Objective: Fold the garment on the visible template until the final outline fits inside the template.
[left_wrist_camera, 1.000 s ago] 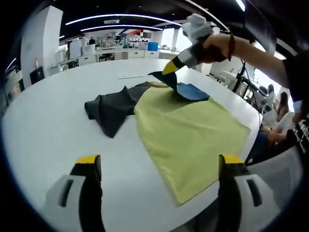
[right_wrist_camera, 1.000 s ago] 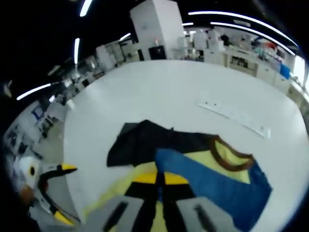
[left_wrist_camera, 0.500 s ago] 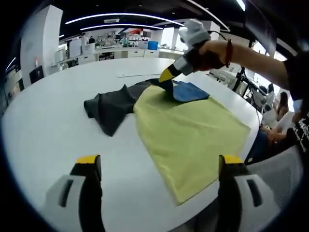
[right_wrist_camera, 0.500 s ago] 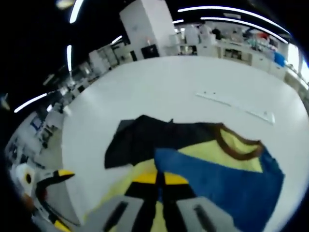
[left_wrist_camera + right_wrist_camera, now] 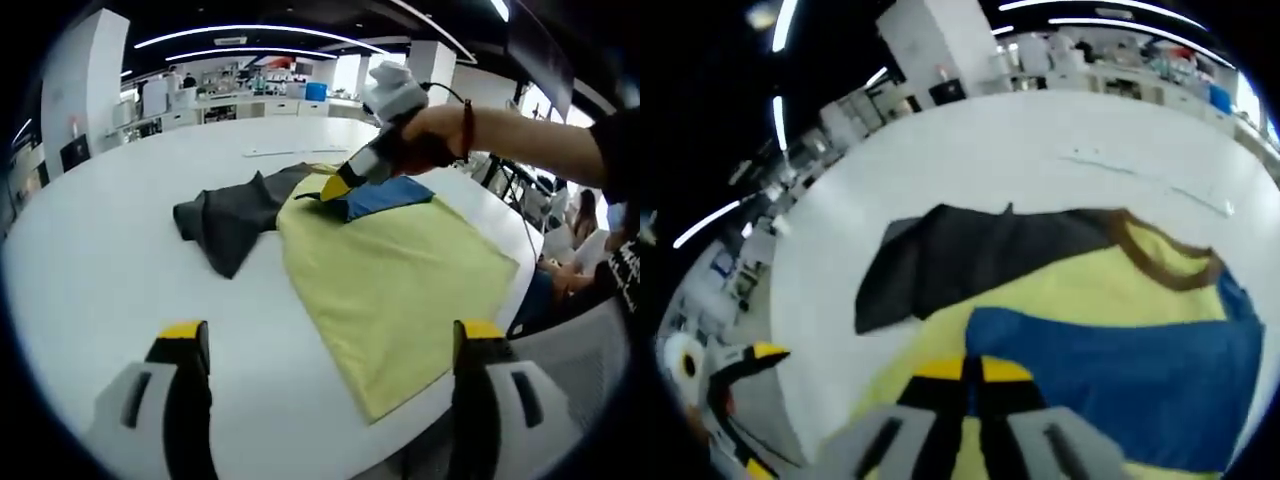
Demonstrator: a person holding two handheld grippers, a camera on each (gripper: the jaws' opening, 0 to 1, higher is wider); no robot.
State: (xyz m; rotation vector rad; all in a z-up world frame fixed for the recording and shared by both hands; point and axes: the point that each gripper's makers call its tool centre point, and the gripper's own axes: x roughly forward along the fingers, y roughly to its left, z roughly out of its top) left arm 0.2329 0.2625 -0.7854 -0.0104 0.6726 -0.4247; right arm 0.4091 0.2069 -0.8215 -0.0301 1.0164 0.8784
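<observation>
Opposed views over shared garment (image 5: 390, 270)

Yellow garment (image 5: 395, 280) lies flat, blue sleeve (image 5: 1120, 385) folded over it.

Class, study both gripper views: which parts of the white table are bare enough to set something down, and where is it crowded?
Bare: the white table left of the dark sleeve, and beyond the collar. Crowded: the yellow garment reaches the near edge, with the right gripper shut on the blue sleeve.
</observation>
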